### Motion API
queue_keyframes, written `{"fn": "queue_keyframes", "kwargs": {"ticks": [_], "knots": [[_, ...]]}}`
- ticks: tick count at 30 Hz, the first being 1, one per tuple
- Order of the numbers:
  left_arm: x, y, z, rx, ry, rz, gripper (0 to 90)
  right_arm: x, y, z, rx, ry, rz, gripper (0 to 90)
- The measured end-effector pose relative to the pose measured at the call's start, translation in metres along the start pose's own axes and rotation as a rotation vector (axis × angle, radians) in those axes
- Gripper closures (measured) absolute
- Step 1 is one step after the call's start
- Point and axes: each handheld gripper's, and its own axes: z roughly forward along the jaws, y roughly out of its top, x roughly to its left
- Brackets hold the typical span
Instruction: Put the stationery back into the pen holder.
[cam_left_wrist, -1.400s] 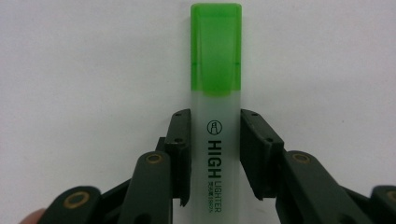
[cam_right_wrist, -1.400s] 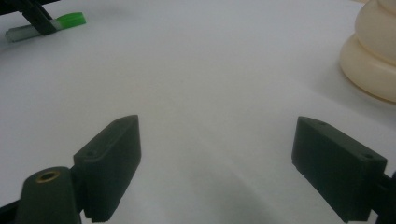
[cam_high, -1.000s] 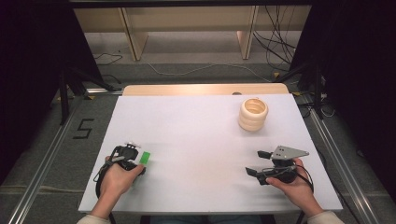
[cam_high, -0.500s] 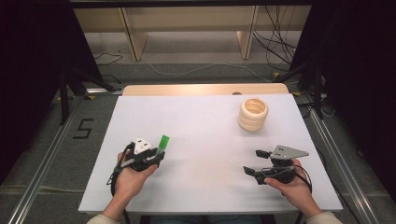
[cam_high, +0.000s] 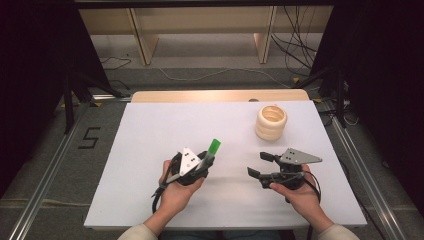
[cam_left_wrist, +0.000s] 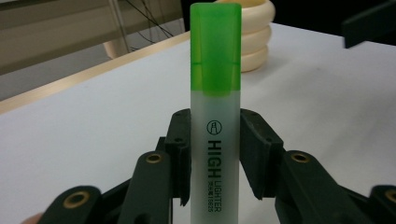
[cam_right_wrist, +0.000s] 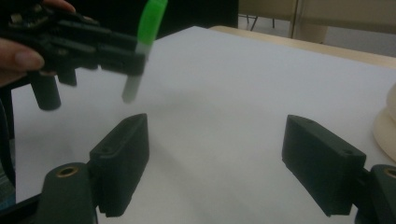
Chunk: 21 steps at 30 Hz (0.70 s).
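While our left gripper (cam_high: 202, 165) clamped the green-capped translucent highlighter (cam_left_wrist: 215, 116) above the white surface (cam_high: 150, 135), our right gripper (cam_high: 260, 165) gaped empty, best closed squarely on the cap.

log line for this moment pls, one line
left gripper: shut on highlighter, lifted off table | right gripper: open, empty | ring stack: far right, untouched

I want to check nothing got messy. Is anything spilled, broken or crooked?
Nothing stands out. The green highlighter is capped and clamped in the left gripper; the cream ring holder stands upright on the white table; the right gripper is open.
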Motion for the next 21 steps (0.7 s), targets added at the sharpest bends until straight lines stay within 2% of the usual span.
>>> {"fn": "queue_keyframes", "kwargs": {"ticks": [2,3,11,21], "knots": [[-0.013,0.002,0.011,0.000,-0.032,0.006,66.6,0.001,0.004,0.005,-0.009,0.002,0.009,25.2],[-0.013,0.002,0.011,0.000,-0.032,0.006,66.7,0.001,0.004,0.005,-0.009,0.002,0.009,25.2],[-0.039,0.010,0.032,-0.005,-0.081,0.031,66.7,0.003,0.016,0.023,-0.045,-0.001,0.020,29.0],[-0.047,0.014,0.036,-0.019,-0.086,0.021,66.7,0.003,0.022,0.035,-0.052,-0.002,0.037,32.0]]}}
